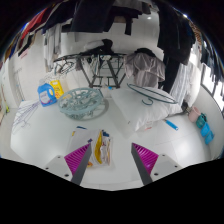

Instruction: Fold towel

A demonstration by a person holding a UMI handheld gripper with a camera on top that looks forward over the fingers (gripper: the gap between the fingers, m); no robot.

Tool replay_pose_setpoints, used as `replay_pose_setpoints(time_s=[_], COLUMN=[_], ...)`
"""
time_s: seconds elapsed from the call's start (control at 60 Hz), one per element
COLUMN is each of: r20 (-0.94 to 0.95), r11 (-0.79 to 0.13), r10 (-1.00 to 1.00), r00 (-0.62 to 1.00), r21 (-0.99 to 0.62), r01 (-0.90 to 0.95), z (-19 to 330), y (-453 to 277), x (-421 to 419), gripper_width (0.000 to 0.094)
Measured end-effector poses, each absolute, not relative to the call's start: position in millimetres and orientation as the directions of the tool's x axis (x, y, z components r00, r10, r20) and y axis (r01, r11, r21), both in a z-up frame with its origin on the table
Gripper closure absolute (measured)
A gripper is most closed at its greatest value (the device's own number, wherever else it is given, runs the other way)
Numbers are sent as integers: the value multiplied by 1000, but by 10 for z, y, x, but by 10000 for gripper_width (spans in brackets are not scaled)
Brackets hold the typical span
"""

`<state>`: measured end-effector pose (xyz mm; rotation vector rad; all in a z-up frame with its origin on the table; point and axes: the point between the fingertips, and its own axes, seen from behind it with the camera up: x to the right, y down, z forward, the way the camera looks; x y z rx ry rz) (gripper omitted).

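Note:
My gripper (112,160) is open, its two magenta pads (80,157) wide apart, low over a white tabletop (125,125). A small yellow and white packet (102,144) lies on the table between the fingers, closer to the left one, with a gap on both sides. I cannot make out a towel on the table. A pale cloth (146,66) hangs at the far side beside a dark folding rack (102,66); I cannot tell whether it is the towel.
A clear glass bowl (82,100) stands beyond the fingers to the left. A blue and yellow packet (48,92) lies further left. A flat oval thing (150,96) lies beyond to the right. Small blue (170,124) and teal (203,124) items lie at the right.

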<state>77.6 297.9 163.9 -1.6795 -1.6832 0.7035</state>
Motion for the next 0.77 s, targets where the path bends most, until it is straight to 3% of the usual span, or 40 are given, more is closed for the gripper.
replay_pose_setpoints(time_s=[0.117, 0.267, 0.767], r20=[55, 44, 56], r11=[10, -11, 32], r10=[997, 996, 998], r00=[51, 76, 21], r21=[-771, -799, -800], r01=[637, 602, 600], z=[2313, 2723, 2646], y=[2970, 2924, 2608], x=[1432, 1952, 2128], gripper_width=[84, 86, 88])
